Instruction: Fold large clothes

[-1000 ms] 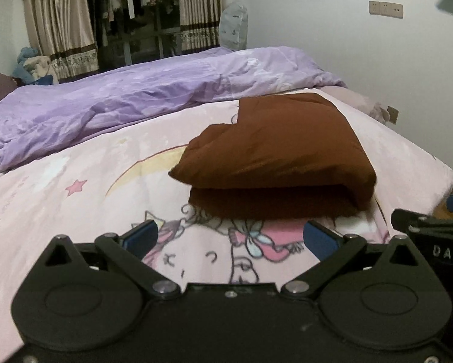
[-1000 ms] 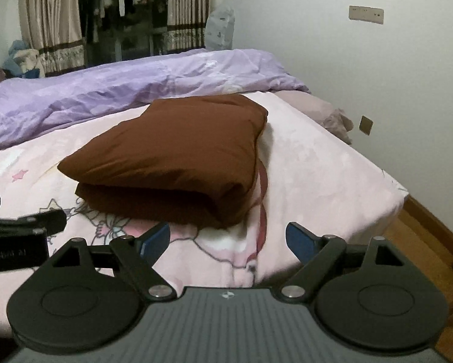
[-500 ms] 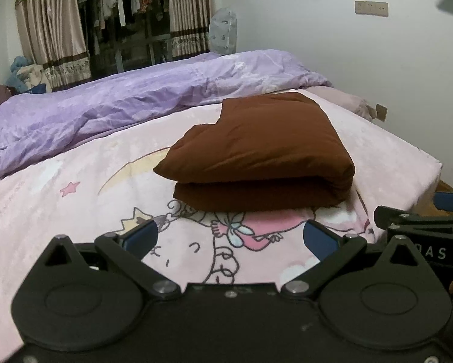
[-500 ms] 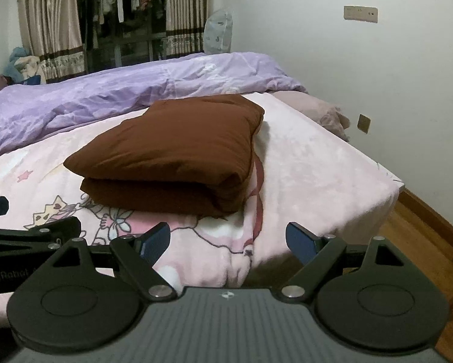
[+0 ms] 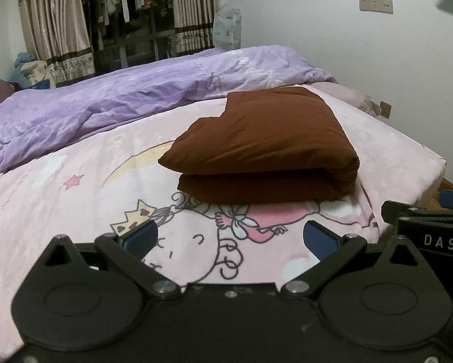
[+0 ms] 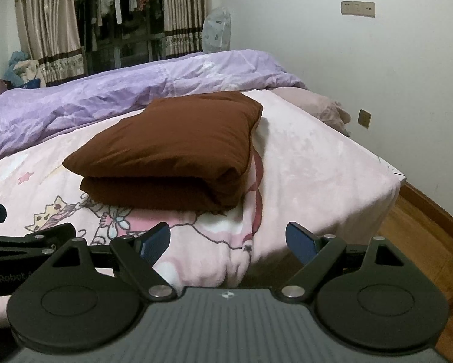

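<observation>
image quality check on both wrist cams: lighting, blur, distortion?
Left wrist view: dim indoor light, dark window, soft shadow under the folded brown garment; strong fisheye bend at the bed edge; left gripper sharp, open. Right wrist view: same dim light, wall evenly lit without glare; dark vignette in the corners; garment fairly sharp, curtains softer; right gripper open.

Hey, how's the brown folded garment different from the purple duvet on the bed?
The brown garment is folded into a compact stack with squared edges; the purple duvet lies rumpled and spread out. The garment is dark and plain; the duvet is pale with a faint pattern. The garment sits nearer the cameras, the duvet behind it. Both rest on the pink cartoon sheet.
</observation>
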The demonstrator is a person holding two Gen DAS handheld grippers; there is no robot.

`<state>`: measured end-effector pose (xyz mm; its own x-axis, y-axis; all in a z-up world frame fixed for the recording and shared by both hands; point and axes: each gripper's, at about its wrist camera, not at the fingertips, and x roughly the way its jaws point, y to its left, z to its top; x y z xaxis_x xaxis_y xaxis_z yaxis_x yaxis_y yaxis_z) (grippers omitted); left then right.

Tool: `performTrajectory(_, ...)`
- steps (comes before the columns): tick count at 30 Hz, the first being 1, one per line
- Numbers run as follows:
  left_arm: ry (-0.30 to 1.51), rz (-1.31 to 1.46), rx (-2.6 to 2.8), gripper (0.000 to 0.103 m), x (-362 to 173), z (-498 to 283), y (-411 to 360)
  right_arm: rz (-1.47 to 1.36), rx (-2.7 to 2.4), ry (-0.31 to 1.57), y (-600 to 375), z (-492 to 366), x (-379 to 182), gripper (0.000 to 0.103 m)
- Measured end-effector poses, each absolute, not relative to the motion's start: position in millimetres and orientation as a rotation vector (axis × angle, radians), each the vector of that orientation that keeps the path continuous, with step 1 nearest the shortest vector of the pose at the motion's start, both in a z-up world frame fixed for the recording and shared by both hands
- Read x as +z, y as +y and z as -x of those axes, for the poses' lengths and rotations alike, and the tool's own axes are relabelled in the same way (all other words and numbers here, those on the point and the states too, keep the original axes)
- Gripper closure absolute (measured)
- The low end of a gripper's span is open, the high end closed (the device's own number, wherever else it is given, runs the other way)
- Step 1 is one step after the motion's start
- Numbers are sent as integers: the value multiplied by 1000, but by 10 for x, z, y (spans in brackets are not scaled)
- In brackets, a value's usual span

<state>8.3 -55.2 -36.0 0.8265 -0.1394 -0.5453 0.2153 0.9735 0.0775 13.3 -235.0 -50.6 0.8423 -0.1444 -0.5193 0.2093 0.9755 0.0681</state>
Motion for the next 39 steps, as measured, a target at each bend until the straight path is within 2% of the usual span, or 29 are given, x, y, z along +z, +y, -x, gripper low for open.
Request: performTrajectory(39, 569, -146, -176, 0, -368, -50, -596, -116, -174, 539, -2269, -66, -497, 2)
